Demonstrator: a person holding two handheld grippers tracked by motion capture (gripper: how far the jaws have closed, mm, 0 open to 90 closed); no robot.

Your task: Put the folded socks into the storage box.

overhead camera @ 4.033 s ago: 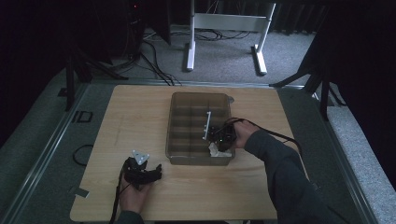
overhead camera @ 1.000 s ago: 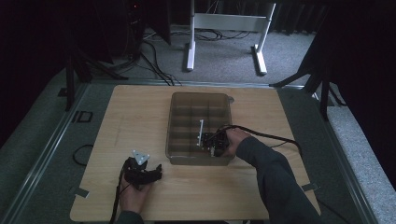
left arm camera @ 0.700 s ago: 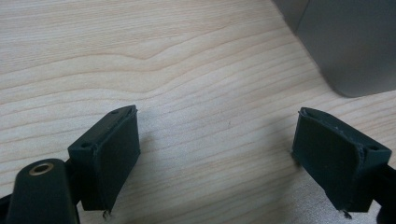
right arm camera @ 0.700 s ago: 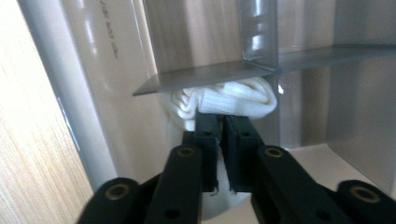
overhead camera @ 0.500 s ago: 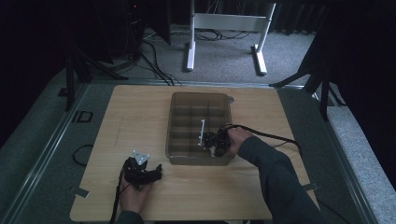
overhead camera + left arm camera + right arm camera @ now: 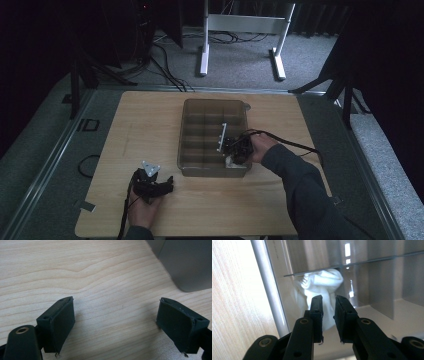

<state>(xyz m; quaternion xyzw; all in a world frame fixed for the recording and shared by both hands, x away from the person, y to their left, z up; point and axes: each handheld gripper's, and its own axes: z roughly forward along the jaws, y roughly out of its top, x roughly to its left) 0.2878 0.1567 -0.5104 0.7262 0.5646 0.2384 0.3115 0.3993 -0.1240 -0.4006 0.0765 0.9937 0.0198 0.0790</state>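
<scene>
Resting wide open on the counter point(image 6: 150, 115), the left tool point(image 6: 116, 325) idles while the right tool point(image 6: 328, 315), nearly closed and empty, points at white cloth point(image 6: 322, 285) inside the divided bin point(image 6: 192, 145).

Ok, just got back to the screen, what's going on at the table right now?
A person works two grippers at a wooden table. The right gripper is down in the near right corner compartment of the divided grey bin, jaws nearly closed with a narrow gap, just in front of a white cloth bunched in that corner. Whether it grips the cloth is unclear. The left gripper rests open on bare table, near the bin's corner, holding nothing.
</scene>
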